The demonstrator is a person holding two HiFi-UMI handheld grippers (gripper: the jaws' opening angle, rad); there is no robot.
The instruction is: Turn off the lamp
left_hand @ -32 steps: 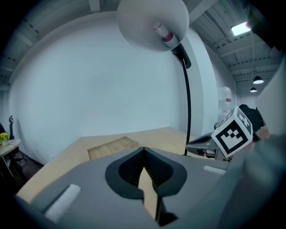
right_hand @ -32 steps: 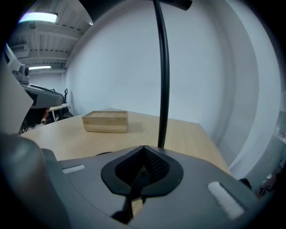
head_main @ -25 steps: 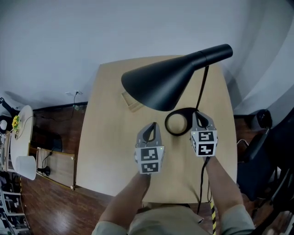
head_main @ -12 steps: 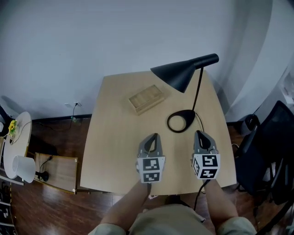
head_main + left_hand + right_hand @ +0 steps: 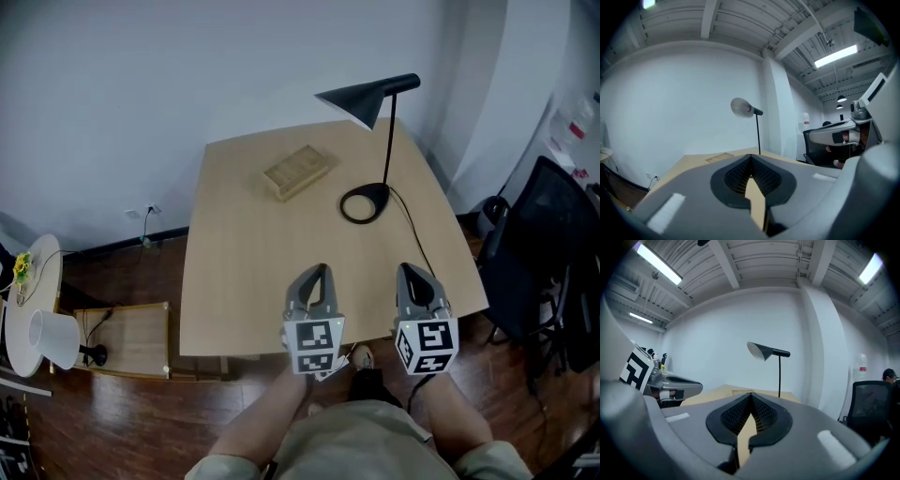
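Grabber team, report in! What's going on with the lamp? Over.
Left gripper, right gripper: shut, empty, at near edge of table. Lamp upright far side, untouched; lit or not unclear. Wooden box left of it, not blocking.

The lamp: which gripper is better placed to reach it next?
Probably the right gripper: the lamp stands toward the table's far right, roughly ahead of it, while the left gripper is further across. Both are shut and empty.
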